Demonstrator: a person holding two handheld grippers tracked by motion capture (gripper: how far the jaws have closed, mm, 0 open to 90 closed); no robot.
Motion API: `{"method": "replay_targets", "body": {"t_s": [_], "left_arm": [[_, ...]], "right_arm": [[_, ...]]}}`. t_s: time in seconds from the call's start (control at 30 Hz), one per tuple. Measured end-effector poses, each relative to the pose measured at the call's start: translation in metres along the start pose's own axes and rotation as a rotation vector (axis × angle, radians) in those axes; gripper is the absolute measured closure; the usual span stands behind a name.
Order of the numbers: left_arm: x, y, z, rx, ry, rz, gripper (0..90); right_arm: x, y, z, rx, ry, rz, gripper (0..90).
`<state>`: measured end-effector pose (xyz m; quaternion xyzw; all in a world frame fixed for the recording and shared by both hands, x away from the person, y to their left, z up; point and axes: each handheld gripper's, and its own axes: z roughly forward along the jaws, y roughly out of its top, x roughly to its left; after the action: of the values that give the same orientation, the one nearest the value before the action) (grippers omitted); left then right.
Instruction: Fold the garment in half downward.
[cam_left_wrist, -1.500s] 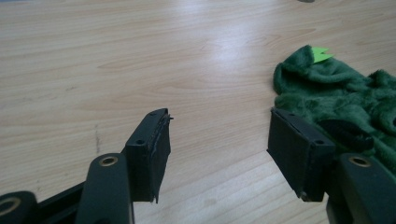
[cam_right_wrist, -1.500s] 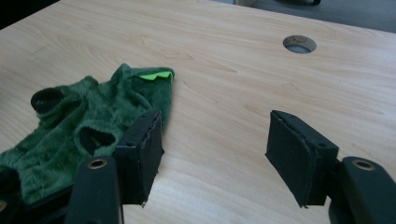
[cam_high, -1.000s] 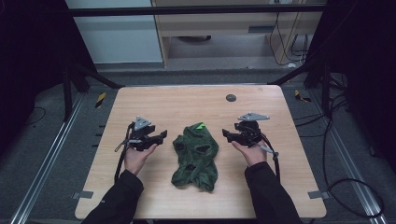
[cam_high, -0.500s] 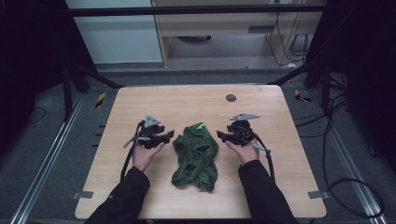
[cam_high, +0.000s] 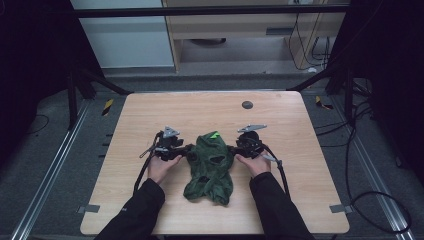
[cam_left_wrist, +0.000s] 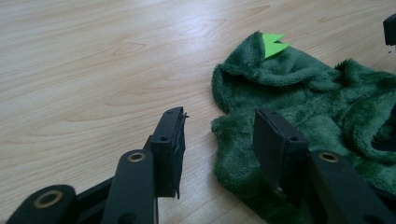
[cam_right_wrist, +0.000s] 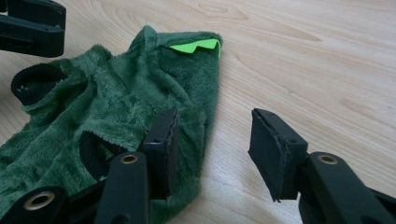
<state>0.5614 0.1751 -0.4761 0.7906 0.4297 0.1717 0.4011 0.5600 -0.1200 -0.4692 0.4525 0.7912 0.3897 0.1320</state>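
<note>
- My left gripper (cam_left_wrist: 217, 140) is open, one jaw over the fuzzy green cloth's (cam_left_wrist: 322, 102) edge.
- My right gripper (cam_right_wrist: 212, 144) is open too, straddling its other edge.
- A bright green tag (cam_right_wrist: 194, 45) lies past my jaws.

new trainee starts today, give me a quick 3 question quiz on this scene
1. True or false: both grippers are open.
2. What colour is the zigzag patch on the green fleece garment?
3. Which sits at the garment's left edge: A) left gripper B) right gripper C) the dark disc?

Key: 1 true. 2 bright green. 3 A.
</note>
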Motion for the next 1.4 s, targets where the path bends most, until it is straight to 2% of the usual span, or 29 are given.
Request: {"method": "replay_targets", "body": {"t_s": [0.13,0.3,0.5,0.87,1.13,1.4], "left_arm": [[-0.001,-0.002,0.006,0.028,0.000,0.010,55.3],[-0.002,-0.003,0.011,0.034,-0.006,-0.001,57.0],[-0.003,-0.005,0.016,0.068,-0.001,0.006,59.8],[-0.004,-0.007,0.021,0.106,-0.016,-0.013,72.1],[-0.009,-0.008,0.023,0.104,0.010,-0.037,79.2],[-0.016,-0.008,0.024,0.102,0.050,-0.051,86.7]], "right_arm": [[0.000,-0.001,0.007,0.016,0.004,0.006,52.9],[0.002,-0.002,0.014,0.028,0.013,0.000,54.5],[0.004,-0.003,0.019,0.043,0.019,-0.001,58.0],[0.007,-0.005,0.027,0.073,0.026,-0.016,66.7],[0.011,-0.006,0.030,0.086,0.017,-0.036,73.7],[0.014,-0.007,0.031,0.099,0.008,-0.013,79.1]]}}
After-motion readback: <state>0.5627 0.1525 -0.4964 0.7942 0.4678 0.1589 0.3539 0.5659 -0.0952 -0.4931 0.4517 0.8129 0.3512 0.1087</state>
